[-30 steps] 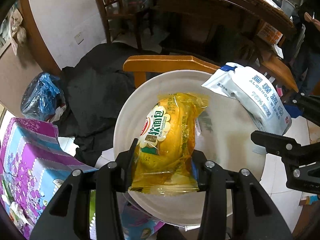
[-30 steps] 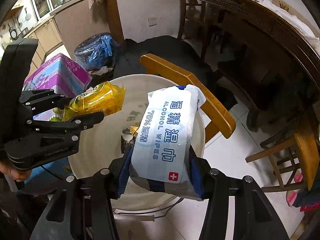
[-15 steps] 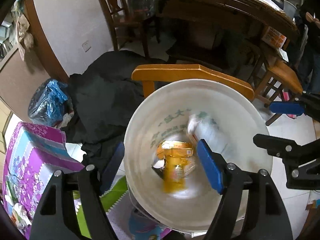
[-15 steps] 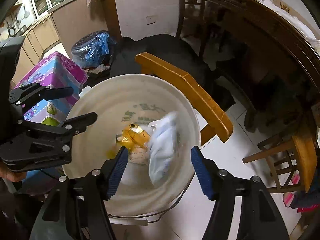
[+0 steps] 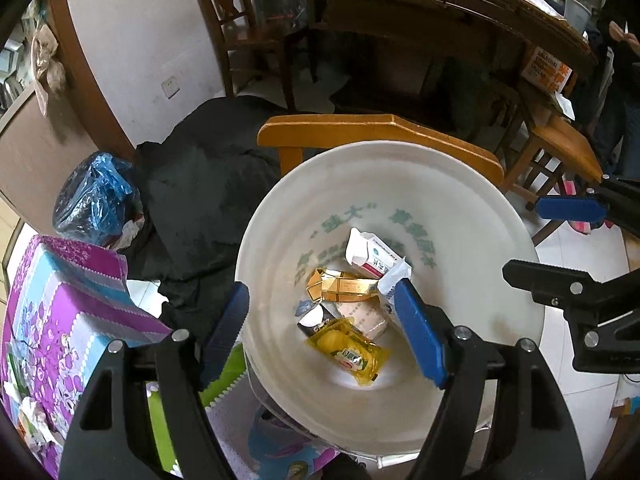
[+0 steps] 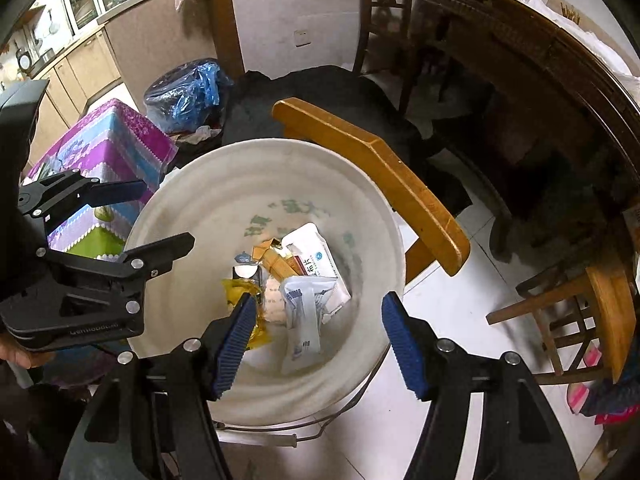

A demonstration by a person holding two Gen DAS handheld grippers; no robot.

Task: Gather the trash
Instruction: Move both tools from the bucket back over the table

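- Looking down into a large round white plastic bucket with faded green lettering on its inner wall, standing on a pale tiled floor.
- At the bucket bottom, a loose heap of trash: a yellow plastic bread wrapper, a white soft pack of alcohol wipes, a crumpled gold foil wrapper, and a small white cardboard medicine box.
- Left gripper, black with blue ribbed pads, hanging above the near-left part of the bucket; jaws spread apart, just opened, nothing between them but the view down to the trash far below.
- Right gripper, same black-and-blue build, hanging above the near side of the bucket, beside the left one; jaws likewise spread wide, just opened, gripping nothing.
- Thin metal wire handle folded down against the bucket's outer near side.
- Just behind the bucket, the curved honey-coloured wooden backrest of a chair, with a heap of black cloth behind and left of it.
- Left of the bucket, a purple and light-blue flowered cardboard box; beyond it, a bulging blue plastic bag against a white wall with a wall socket.
- Further back, dark wooden chairs and a large dark round wooden table.
- Far left in the right wrist view, beige kitchen cabinets with a countertop.
- At the far right edge of the left wrist view, part of a person in dark clothing.
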